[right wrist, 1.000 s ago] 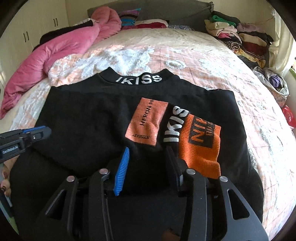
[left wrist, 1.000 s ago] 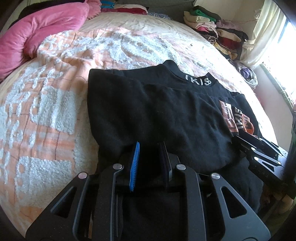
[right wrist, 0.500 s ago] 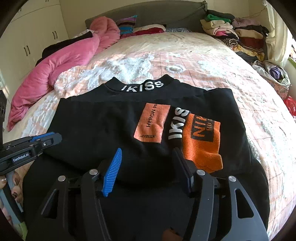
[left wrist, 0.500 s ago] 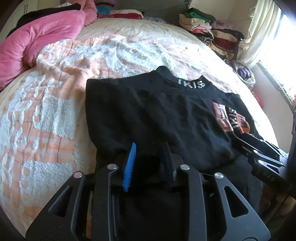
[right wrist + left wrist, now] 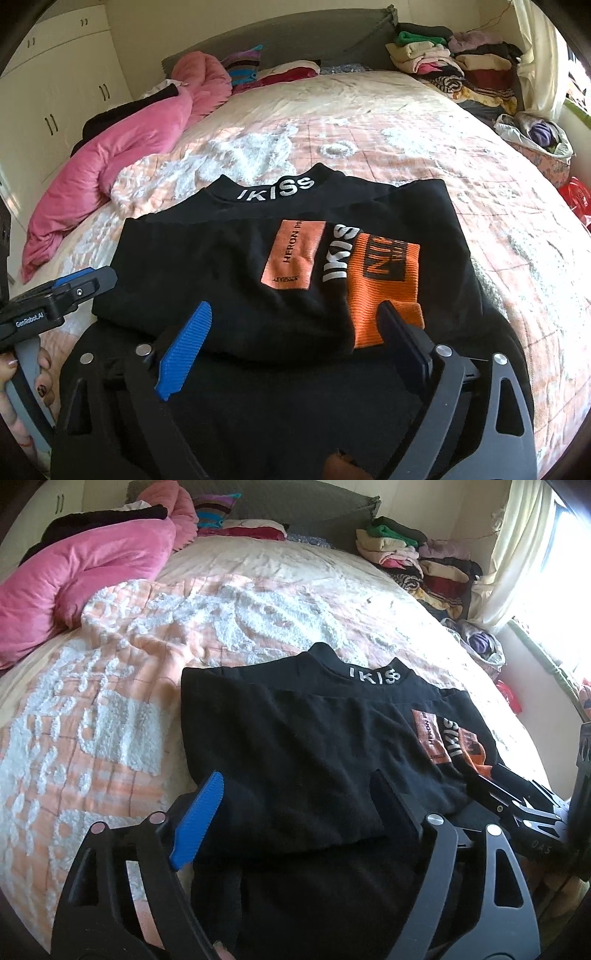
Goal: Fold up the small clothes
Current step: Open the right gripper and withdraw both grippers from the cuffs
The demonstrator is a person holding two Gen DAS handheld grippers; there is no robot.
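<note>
- Black sweatshirt [image 5: 229, 266] with "IKISs" collar lies on the bed [image 5: 406, 129], near its front edge, collar away from the cameras.
- Progress guess: sleeves appear folded in over the body, orange cuff [image 5: 384, 280] on top; lower hem part not yet folded up, so about midway.
- Left gripper [image 5: 295, 805] low over the left part of the folded edge, fingers spread wide, holding nothing.
- Right gripper [image 5: 295, 332] low over the right part near the cuff, fingers likewise released, empty.
- Around: pink duvet [image 5: 122, 155] left, stacked folded clothes [image 5: 454, 55] far right corner.
</note>
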